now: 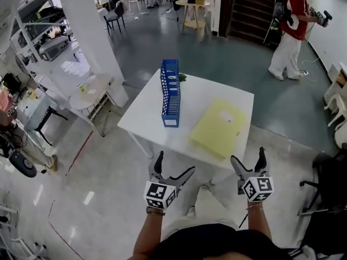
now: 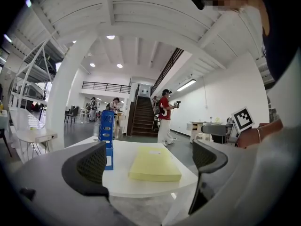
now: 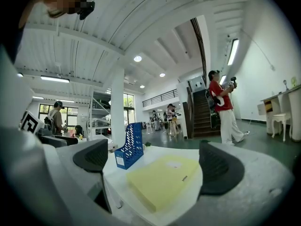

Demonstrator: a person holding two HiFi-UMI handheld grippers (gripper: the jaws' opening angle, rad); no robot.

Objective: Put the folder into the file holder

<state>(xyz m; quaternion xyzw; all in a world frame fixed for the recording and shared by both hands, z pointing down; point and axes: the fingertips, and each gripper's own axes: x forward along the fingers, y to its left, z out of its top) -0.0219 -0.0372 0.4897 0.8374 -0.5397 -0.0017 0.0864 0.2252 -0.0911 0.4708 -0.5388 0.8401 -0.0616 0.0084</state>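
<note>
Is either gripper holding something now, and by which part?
Nothing is held. The left gripper and the right gripper are both open and empty; the yellow folder lies flat on the white table.

You're looking at a matt yellow folder (image 1: 221,128) lying on a smooth white table (image 1: 146,112) — the blue file holder (image 1: 170,93) is showing perforated, faintly glossy plastic.

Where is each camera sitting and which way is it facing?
Head view: on the head, steeply down at table, folder, holder; left gripper, right gripper, forearms show.
Left gripper view: on that gripper, facing the table; open fingers show.
Right gripper view: likewise, from the right; open fingers show.
Shared: folder and holder in all.
</note>
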